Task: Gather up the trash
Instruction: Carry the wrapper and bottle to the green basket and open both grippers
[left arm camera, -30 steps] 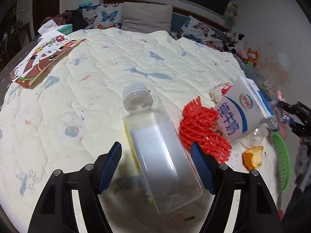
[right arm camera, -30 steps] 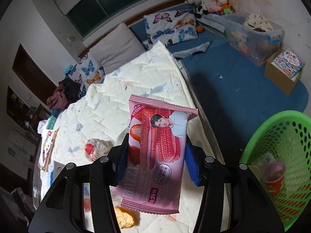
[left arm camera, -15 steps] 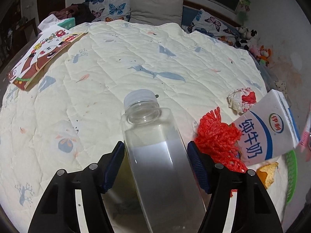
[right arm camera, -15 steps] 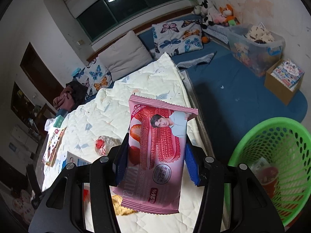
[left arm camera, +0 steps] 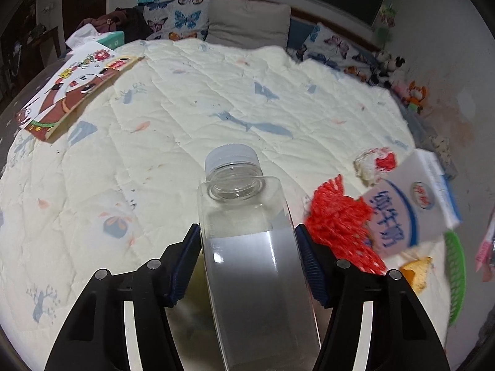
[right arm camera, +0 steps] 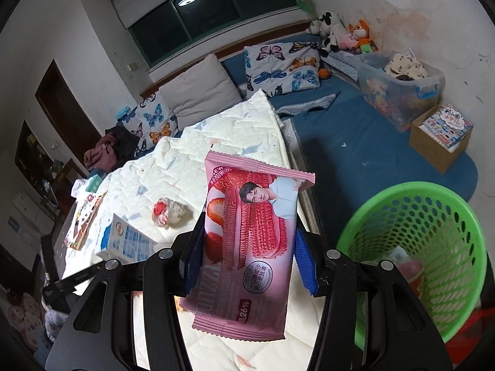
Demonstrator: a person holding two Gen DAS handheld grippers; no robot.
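Observation:
My left gripper [left arm camera: 247, 266] is shut on a clear plastic bottle [left arm camera: 247, 247] with a white cap, held above the cream quilt [left arm camera: 185, 117]. To its right lie a red net [left arm camera: 340, 225], a white and blue milk carton [left arm camera: 411, 207], a crumpled wrapper [left arm camera: 374, 164] and an orange scrap [left arm camera: 416, 272]. My right gripper [right arm camera: 249, 259] is shut on a pink snack packet [right arm camera: 250, 241], held over the bed edge, left of the green basket [right arm camera: 433, 216]. The carton [right arm camera: 126, 244] and crumpled wrapper [right arm camera: 168, 211] also show in the right wrist view.
A picture book [left arm camera: 74, 92] lies at the quilt's far left. Pillows [left arm camera: 247, 21] line the headboard. The basket holds a red cup [right arm camera: 410, 275]. A clear storage bin [right arm camera: 399, 86] and a cardboard box [right arm camera: 442, 136] stand on the blue floor mat.
My left gripper has closed on the bottle, now straight between the fingers. My right gripper has drifted back with the packet, bringing more of the basket and the carton into view.

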